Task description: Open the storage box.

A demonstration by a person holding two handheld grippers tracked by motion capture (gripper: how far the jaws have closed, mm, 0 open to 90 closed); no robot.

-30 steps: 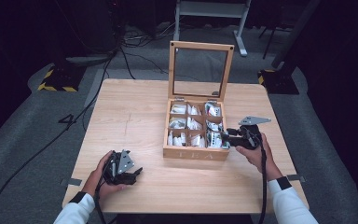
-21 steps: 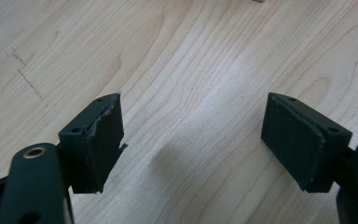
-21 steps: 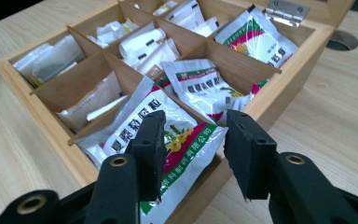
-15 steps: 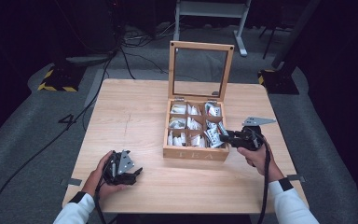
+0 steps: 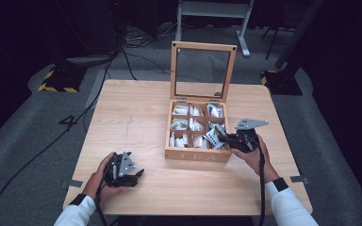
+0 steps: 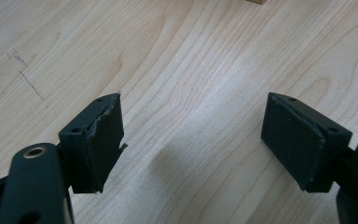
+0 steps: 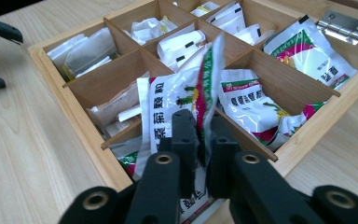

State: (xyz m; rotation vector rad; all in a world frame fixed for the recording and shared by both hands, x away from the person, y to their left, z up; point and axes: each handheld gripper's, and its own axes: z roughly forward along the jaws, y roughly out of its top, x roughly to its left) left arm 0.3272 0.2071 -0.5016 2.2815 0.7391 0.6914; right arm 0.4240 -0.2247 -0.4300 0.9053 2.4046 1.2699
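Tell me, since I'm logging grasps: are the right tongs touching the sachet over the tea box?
Touching. In the right gripper view the right tongs have both jaws pressed on the sachet, no gap on either side, above the tea box.

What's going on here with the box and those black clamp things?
A person sits at a wooden table with a gripper in each hand. The right gripper is shut on a white, green and red sachet and holds it over the near right corner of an open wooden tea box, whose compartments hold more sachets and tea bags. The box's glass lid stands upright. The left gripper sits open and empty, low over bare tabletop, away from the box.
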